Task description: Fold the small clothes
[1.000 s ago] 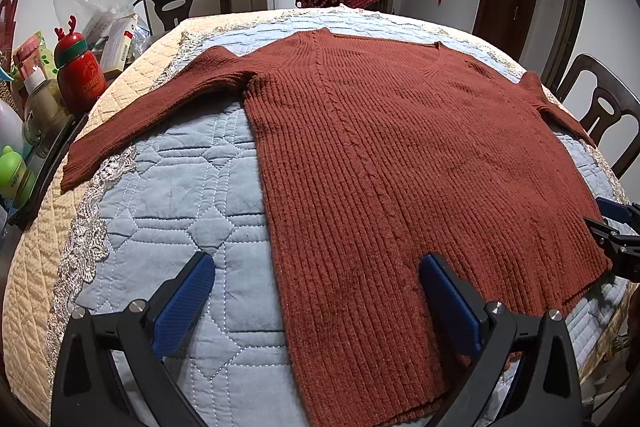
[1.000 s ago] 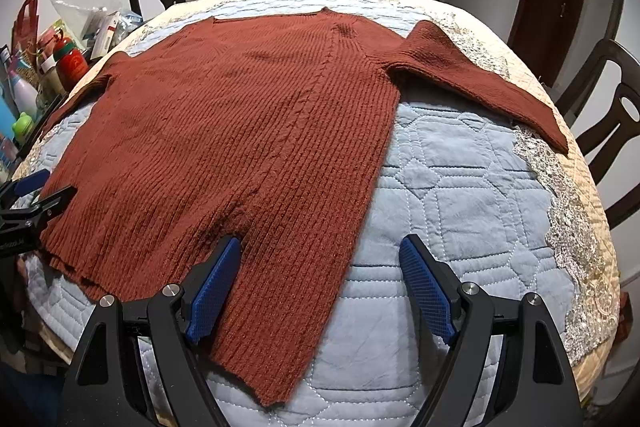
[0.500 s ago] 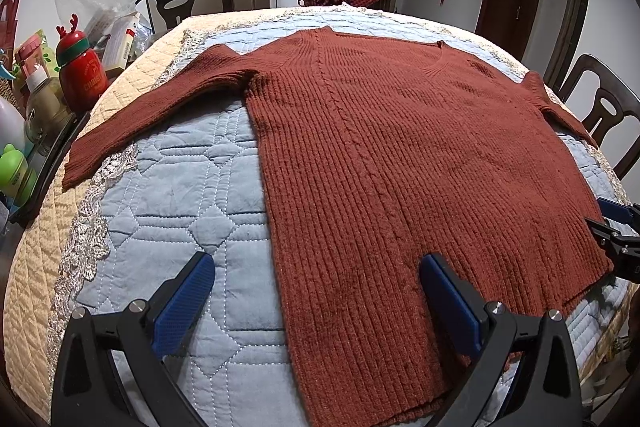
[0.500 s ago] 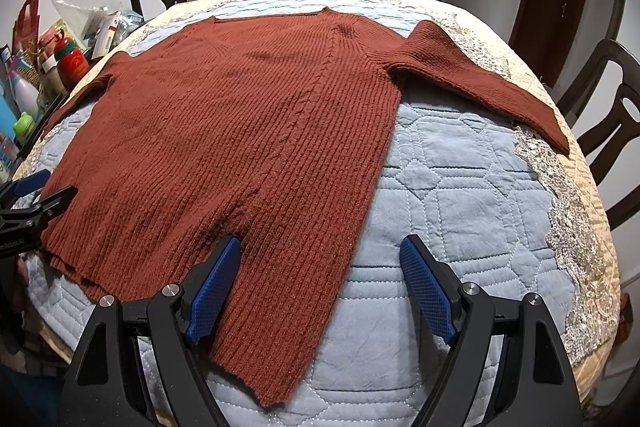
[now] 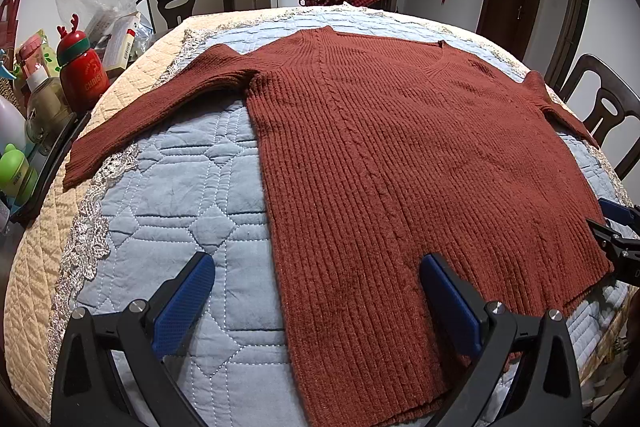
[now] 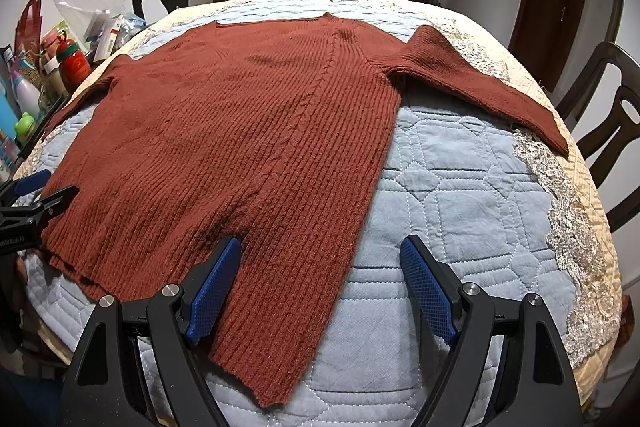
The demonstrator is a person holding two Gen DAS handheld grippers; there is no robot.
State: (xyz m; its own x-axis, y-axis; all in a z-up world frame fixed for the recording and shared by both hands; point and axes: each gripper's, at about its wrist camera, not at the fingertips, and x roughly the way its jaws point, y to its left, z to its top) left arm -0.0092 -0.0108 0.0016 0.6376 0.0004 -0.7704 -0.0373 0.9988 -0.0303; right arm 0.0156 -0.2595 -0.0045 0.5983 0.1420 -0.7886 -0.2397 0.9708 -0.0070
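The red bottle (image 5: 82,77) reads "CHRIST", the rest hidden.

Both wrist views look forward and slightly down, low over the near edge of the tabletop (image 5: 132,195), the left from the left, the right from the right. They share the sweater (image 5: 400,163) (image 6: 240,131), seen close.

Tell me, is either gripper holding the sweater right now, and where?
Nothing is held. The left gripper and right gripper are both open, each straddling a bottom corner of the rust-red sweater, which lies flat on the quilt.
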